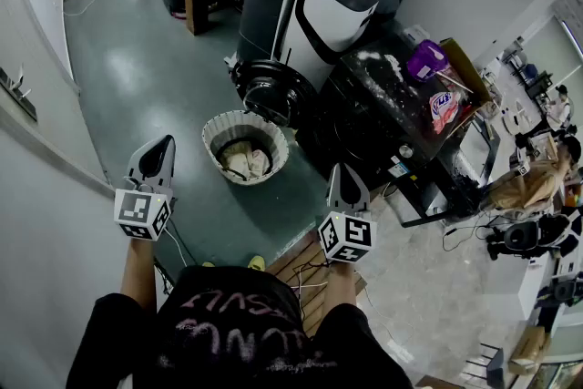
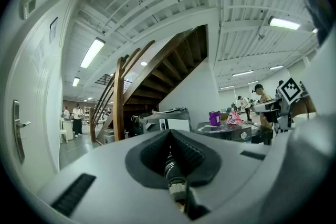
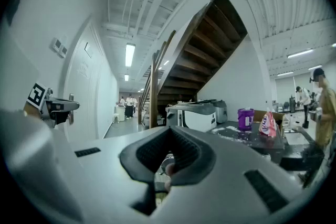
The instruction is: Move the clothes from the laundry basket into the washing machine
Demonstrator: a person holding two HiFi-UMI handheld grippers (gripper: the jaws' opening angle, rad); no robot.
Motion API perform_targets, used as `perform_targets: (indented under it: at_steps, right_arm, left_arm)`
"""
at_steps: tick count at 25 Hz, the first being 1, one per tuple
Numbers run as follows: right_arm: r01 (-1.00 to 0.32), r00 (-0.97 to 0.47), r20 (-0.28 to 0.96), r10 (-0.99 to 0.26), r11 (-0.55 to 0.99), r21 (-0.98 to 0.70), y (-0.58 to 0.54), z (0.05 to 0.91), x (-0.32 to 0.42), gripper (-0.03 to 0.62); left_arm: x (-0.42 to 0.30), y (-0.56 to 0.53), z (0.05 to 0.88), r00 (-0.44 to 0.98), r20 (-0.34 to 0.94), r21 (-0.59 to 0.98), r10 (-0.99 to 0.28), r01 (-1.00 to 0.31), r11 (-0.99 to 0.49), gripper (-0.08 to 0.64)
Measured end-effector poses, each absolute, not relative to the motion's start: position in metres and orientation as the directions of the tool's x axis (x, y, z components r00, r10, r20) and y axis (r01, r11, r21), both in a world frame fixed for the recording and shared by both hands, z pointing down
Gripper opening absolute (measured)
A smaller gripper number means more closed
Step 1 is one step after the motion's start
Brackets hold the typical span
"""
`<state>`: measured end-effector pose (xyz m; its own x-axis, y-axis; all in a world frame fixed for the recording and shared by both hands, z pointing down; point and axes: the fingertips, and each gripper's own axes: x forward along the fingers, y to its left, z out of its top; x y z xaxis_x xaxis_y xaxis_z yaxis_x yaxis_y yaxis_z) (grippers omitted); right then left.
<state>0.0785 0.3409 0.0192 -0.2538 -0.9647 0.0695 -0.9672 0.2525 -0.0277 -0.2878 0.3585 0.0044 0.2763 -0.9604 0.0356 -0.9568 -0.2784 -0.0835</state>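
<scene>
Clothes (image 1: 244, 159) in laundry basket (image 1: 212, 128), left gripper (image 1: 164, 143) and right gripper (image 1: 343, 170) closed, empty

Bright ceiling strip lights (image 2: 93, 52), glossy floor glare, strong fisheye bending at edges, dark vignette corners

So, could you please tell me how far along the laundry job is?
Nothing looks done: the clothes lie in the basket. Nothing is in hand: left tool and right tool are shut and empty, short of the basket. Every piece has yet to go into the washer.
</scene>
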Motion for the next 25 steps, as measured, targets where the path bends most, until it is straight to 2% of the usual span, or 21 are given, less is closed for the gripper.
perform_targets:
  at_steps: [12,18,25]
  right_arm:
    - [-0.972,-0.235,0.043,-0.971,0.234,-0.023,0.352,0.014,0.080,0.003]
    - [-0.963,-0.271,0.015,-0.963,0.271,-0.015,0.356,0.011,0.068,0.005]
    - [-0.954,-0.299,0.013,-0.954,0.299,-0.017,0.358,0.014,0.061,0.081]
  left_arm:
    - [-0.282,0.361,0.003,0.298,0.028,-0.087,-0.954,-0.950,-0.299,0.011]
    - [-0.281,0.362,0.002,0.295,0.027,-0.100,-0.955,-0.950,-0.296,0.011]
    - [-0.292,0.366,-0.002,0.267,0.005,-0.087,-0.964,-0.960,-0.267,0.031]
